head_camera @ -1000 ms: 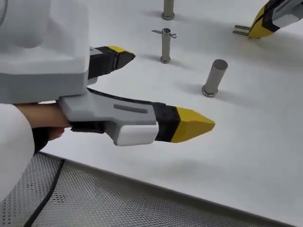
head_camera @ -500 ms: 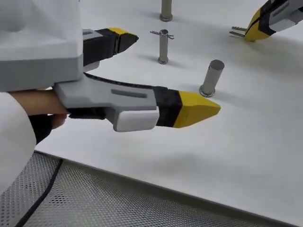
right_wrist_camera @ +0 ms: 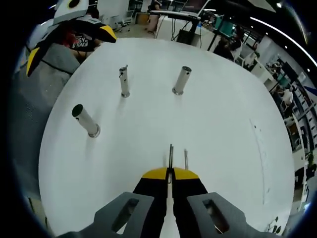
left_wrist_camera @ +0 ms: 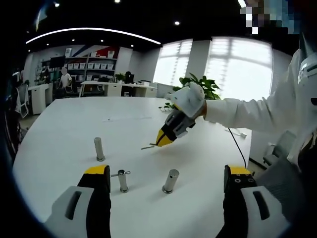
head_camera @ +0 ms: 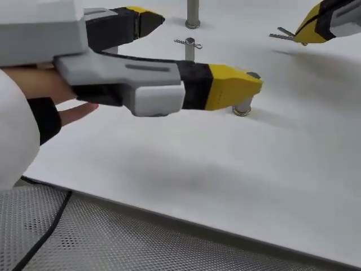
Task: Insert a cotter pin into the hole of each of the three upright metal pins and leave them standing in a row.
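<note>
Left gripper: fingers spread wide, nothing between them. It is held in the air above the white table, at about the height of the pins. In the head view its nearer finger crosses in front of the near pin, and the pin's base shows below it. I cannot tell whether the two touch. In the left gripper view that same pin stands ahead, in the gap between the open fingers.

Right gripper: fingers pressed together on a loose cotter pin, whose two legs stick forward past the tips. It is held off the table, well apart from the pins (at the far right of the head view).

Three metal pins stand upright on the table. The middle pin has a fitted cotter pin running crosswise through its top. The far pin and the near pin are plain cylinders.

A hand in a white sleeve grips the left gripper's handle.
</note>
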